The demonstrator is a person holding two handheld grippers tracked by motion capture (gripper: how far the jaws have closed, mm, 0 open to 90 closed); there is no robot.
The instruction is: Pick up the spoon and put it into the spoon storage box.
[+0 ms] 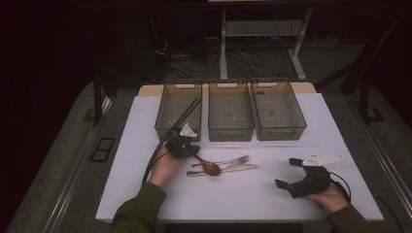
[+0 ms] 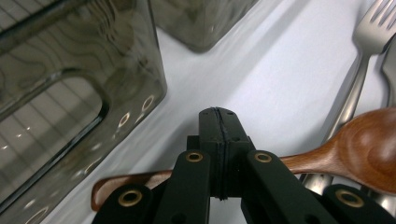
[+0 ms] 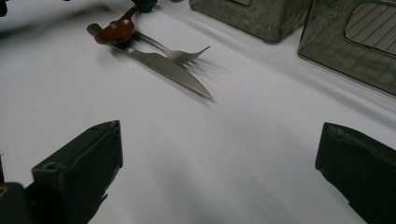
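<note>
White table (image 1: pixel 272 204), wooden spoon (image 1: pixel 209 166) bowl pointing right

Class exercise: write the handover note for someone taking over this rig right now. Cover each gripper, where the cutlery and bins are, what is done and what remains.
Left gripper: shut on the wooden spoon at its handle; the bowl lies over the fork and knife.
Right gripper: open, holding nothing, resting at the right of the white mat.
Three clear bins stand in a row at the back; no cutlery is in them.
Done: spoon gripped.
Left: probably lift the spoon into a bin, then move the fork and knife.
</note>
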